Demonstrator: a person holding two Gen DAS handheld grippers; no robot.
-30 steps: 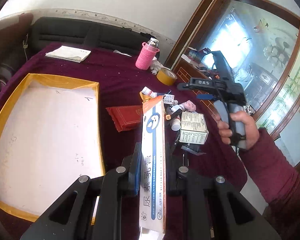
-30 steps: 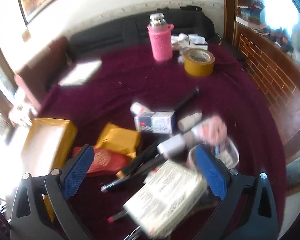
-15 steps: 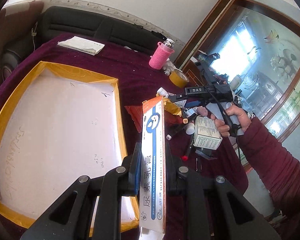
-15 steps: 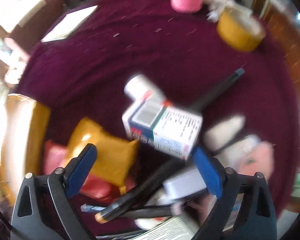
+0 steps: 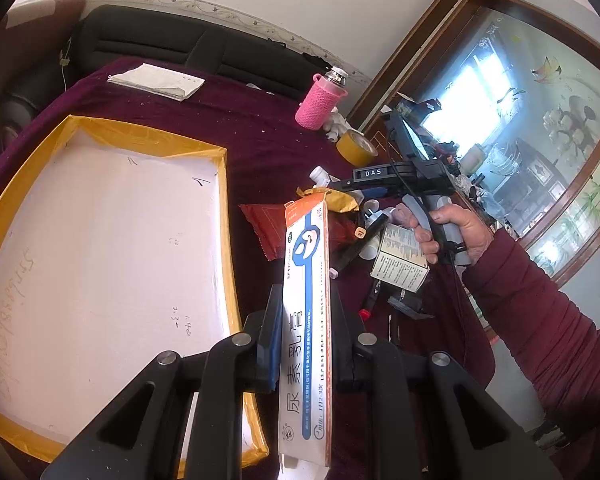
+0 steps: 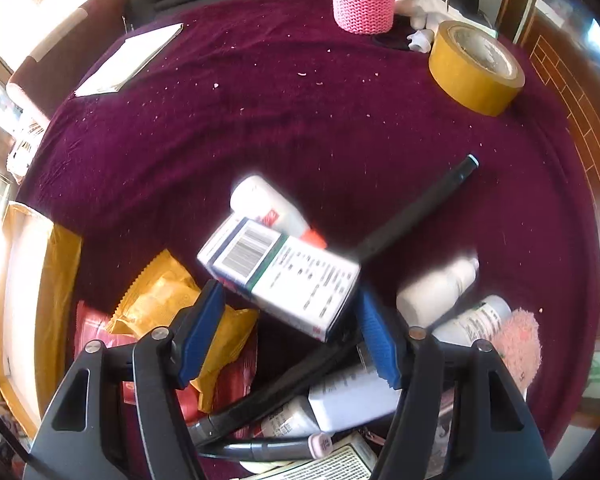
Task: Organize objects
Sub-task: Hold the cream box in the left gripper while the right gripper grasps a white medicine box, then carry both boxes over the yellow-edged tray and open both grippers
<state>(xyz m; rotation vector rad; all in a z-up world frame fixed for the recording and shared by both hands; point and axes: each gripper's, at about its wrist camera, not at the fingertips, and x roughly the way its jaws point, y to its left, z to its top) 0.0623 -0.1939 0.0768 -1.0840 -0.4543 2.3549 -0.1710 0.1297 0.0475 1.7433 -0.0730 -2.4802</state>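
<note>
**Sorting small things on the purple cloth**

Clamping a long white-and-orange carton (image 5: 306, 320), the left gripper (image 5: 306, 344) holds it beside the yellow-rimmed white tray (image 5: 224, 216). The right gripper (image 6: 288, 332) has just been closing its jaws around a white barcode-printed medicine box (image 6: 284, 276); its right pad touches the box, the left pad stands apart.

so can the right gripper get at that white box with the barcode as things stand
Probably yes: the right gripper is right over the barcode box, jaws just closing around it, not pressing yet. It lies atop the pile, nothing covering it.
</note>
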